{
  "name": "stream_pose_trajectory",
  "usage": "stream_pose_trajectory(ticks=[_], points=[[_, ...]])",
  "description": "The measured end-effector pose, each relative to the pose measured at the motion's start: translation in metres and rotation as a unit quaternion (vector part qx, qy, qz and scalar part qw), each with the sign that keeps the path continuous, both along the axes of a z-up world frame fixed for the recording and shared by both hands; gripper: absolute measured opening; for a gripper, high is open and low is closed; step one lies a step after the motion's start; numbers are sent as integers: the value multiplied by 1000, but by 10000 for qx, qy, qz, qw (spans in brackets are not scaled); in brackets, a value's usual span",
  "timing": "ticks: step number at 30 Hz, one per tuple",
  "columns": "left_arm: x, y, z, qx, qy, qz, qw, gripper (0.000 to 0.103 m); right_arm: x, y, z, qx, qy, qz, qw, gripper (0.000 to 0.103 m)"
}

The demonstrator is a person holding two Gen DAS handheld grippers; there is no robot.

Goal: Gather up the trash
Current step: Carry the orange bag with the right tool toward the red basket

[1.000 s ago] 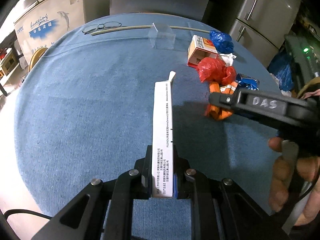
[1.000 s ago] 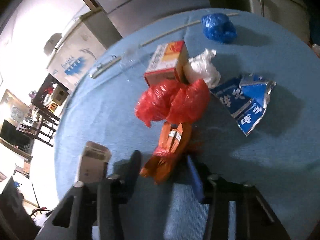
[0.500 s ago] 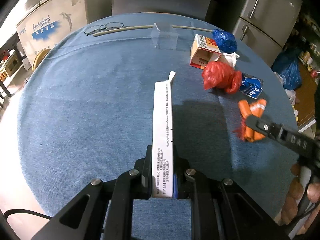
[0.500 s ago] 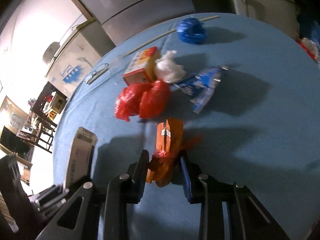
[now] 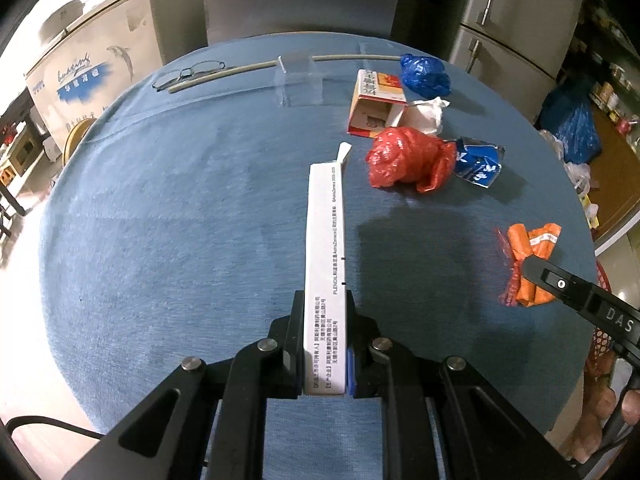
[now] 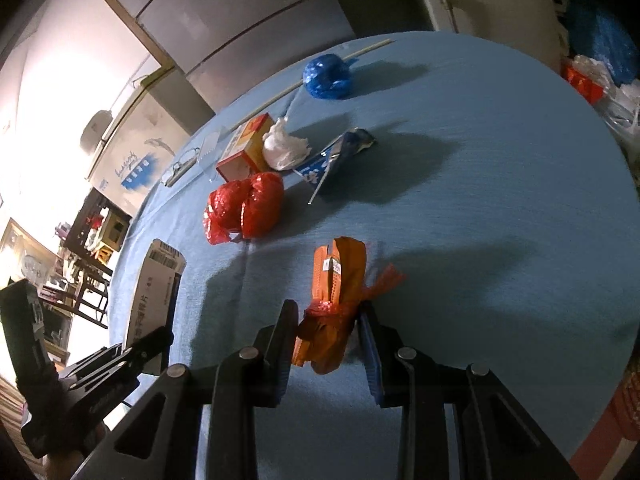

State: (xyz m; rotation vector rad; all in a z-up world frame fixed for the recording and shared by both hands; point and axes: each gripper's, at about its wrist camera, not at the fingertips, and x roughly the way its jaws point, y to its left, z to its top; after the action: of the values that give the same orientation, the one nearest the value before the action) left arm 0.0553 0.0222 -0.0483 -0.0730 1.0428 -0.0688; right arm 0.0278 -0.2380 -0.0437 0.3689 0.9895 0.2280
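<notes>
My left gripper [image 5: 323, 332] is shut on a long white carton [image 5: 325, 248] and holds it above the round blue table [image 5: 160, 220]. The carton also shows in the right wrist view [image 6: 154, 296]. My right gripper [image 6: 326, 344] is shut on an orange wrapper bundle [image 6: 336, 288], lifted over the table's right side; the bundle also shows in the left wrist view [image 5: 530, 264]. On the table lie a red plastic bag [image 5: 408, 160], a blue foil pack [image 5: 478, 162], a white wad [image 5: 426, 114], a red-yellow box [image 5: 374, 102] and a blue bag [image 5: 424, 74].
Glasses [image 5: 188, 74], a long thin rod [image 5: 256, 68] and a clear plastic box [image 5: 298, 84] lie at the table's far side. Fridges and a chest freezer [image 5: 92, 76] stand behind. Bags [image 6: 600, 80] sit on the floor to the right of the table.
My right gripper has closed on the orange bundle, lifted it from beside the red bag and carried it back toward the table's right edge. The left gripper still holds the carton.
</notes>
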Motion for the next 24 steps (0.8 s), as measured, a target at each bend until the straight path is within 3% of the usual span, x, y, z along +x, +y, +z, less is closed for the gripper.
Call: stream_pose_trajectory(ticks=[24], points=[[-10,-68,21,281,-222,-735,9967,15,-53,-83,18,228,-234,-797,9963,33]])
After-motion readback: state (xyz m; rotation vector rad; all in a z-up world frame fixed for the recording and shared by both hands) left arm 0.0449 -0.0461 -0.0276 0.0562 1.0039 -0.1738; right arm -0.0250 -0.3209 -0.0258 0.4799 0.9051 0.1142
